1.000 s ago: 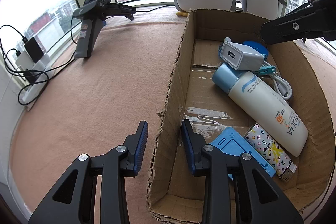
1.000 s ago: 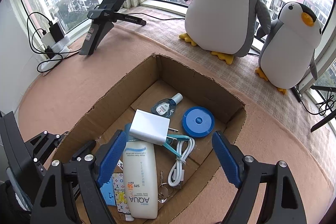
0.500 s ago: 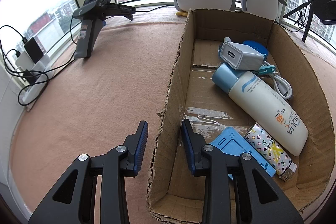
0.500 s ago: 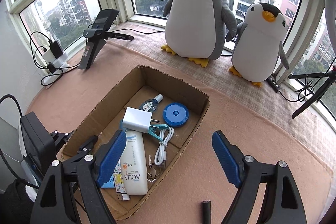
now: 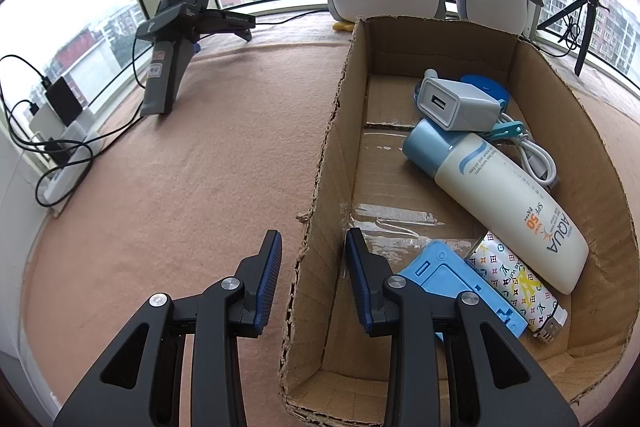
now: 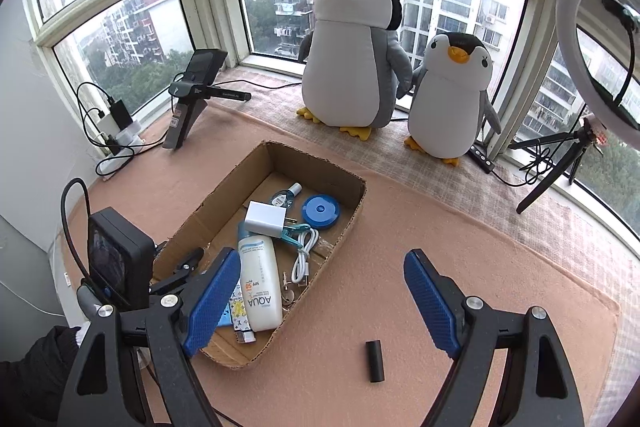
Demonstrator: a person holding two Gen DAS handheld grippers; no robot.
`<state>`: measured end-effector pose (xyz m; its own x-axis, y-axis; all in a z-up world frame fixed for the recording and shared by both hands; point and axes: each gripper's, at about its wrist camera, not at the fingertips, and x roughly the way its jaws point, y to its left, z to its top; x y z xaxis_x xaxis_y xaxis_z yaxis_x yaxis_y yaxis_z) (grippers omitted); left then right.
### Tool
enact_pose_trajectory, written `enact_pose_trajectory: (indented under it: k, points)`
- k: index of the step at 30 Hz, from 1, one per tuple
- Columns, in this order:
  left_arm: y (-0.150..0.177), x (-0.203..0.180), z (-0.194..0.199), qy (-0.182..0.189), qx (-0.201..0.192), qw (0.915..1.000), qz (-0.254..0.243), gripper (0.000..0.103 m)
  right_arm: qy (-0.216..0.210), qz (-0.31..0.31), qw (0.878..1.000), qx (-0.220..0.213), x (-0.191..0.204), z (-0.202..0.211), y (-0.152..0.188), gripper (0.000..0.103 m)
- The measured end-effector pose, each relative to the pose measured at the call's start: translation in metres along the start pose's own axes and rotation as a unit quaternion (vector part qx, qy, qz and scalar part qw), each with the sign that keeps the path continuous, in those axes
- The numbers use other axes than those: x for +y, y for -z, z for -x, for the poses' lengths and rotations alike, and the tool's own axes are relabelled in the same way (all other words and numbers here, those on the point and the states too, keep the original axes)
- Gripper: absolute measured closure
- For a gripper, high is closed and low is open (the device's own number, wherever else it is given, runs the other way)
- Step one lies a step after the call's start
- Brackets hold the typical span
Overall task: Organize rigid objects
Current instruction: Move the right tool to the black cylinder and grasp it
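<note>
One cardboard box (image 6: 224, 203) is shown, containing one sunscreen tube (image 6: 259, 287), one white charger (image 6: 265, 219), one white cable (image 6: 305, 255), one blue round case (image 6: 320, 209) and one small bottle (image 6: 285, 195). Two plush penguins (image 6: 354, 55) and one black cylinder (image 6: 375, 361) are counted outside it.

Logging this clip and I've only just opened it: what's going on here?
A person holding two claws is sorting small items into a cardboard box on a pink mat. The left claw straddles the box's near wall, open, with one finger inside and one outside. The right claw hangs open and empty above the mat. The box already holds a sunscreen bottle, a white USB charger, a coiled white cable and a blue round case. One small black cylinder lies outside on the mat.
</note>
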<state>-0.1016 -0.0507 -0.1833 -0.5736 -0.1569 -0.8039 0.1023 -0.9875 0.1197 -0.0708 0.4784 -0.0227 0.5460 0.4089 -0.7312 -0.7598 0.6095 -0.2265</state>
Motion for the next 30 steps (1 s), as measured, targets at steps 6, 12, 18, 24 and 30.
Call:
enact_pose_trajectory:
  k: [6, 12, 18, 24, 30]
  points:
    - [0.001, 0.0, 0.0, 0.0, -0.001, 1.0, -0.001, 0.072, 0.011, -0.007, 1.0, -0.006, -0.006, 0.034, 0.018, 0.022]
    - [0.001, 0.0, 0.0, 0.0, -0.001, 1.0, -0.002, 0.072, 0.02, -0.032, 0.999, 0.006, -0.02, 0.047, 0.049, 0.022]
    - [0.001, 0.0, 0.001, -0.001, -0.001, 1.0, -0.003, 0.072, 0.027, -0.064, 0.997, 0.016, -0.037, 0.045, 0.082, 0.022]
    - [0.001, -0.001, 0.001, -0.002, -0.001, 1.0, -0.006, 0.072, 0.039, -0.067, 0.997, 0.03, -0.052, 0.018, 0.102, 0.022]
    - [0.001, -0.001, 0.001, -0.002, 0.0, 1.0, -0.005, 0.072, 0.039, -0.05, 0.996, 0.059, -0.056, -0.024, 0.112, 0.035]
